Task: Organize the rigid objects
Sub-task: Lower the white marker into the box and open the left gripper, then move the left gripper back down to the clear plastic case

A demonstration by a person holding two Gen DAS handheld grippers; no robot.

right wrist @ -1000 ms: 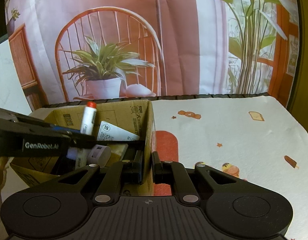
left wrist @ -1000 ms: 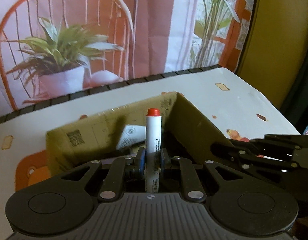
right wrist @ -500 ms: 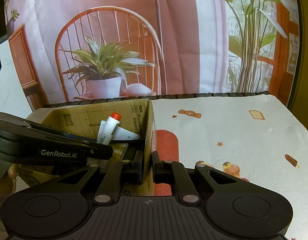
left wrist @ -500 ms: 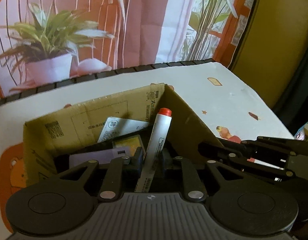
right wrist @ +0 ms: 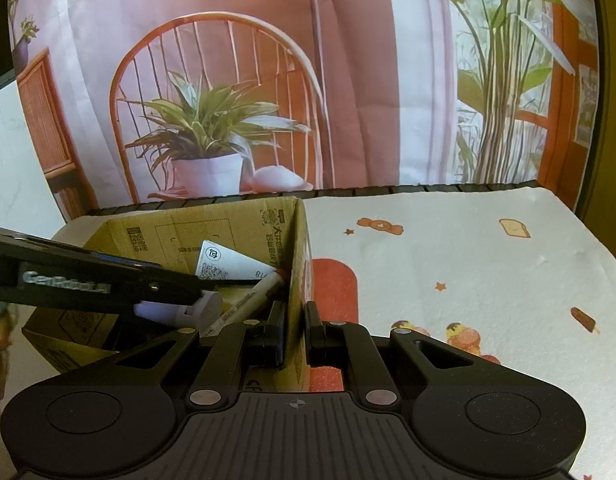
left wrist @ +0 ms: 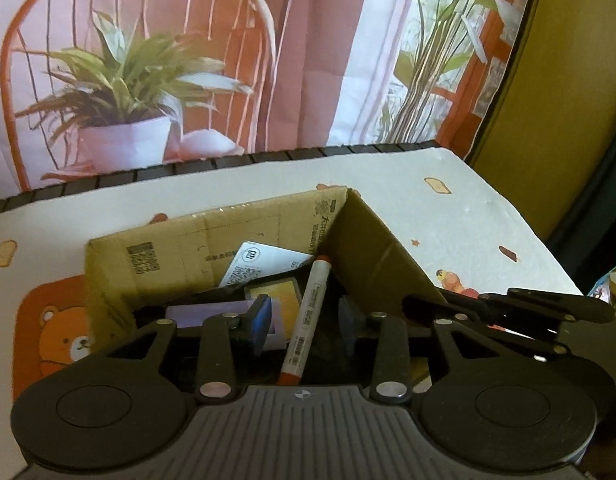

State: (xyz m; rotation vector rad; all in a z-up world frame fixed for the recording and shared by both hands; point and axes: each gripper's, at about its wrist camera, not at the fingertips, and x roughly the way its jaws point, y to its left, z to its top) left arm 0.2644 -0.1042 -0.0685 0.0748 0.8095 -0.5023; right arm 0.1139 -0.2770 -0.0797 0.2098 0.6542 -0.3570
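Tablecloth (right wrist: 448,264), white with cartoon prints, covers the table to its far and right edges; the wide stretch right of the box lies bare. Backdrop (right wrist: 348,80) with a printed chair and plants hangs just beyond the far edge.

Box (left wrist: 268,224), open-topped cardboard, sits on the left part of the cloth, its far-right corner pointing away. Inside lie a white labelled pack (left wrist: 264,264) leaning on the far wall, a yellow card (left wrist: 274,294) and a pale purple item (left wrist: 208,314), leaving little room on the floor.

Left gripper (left wrist: 304,322) hovers over the box's near side with its jaws spread wide, holding nothing. Right gripper (right wrist: 295,330) is closed on the box's right wall, one finger inside and one outside.

Marker (left wrist: 308,320), white with red caps, lies tilted in the box between the left gripper's fingers, touching neither, its far end resting against the right wall.
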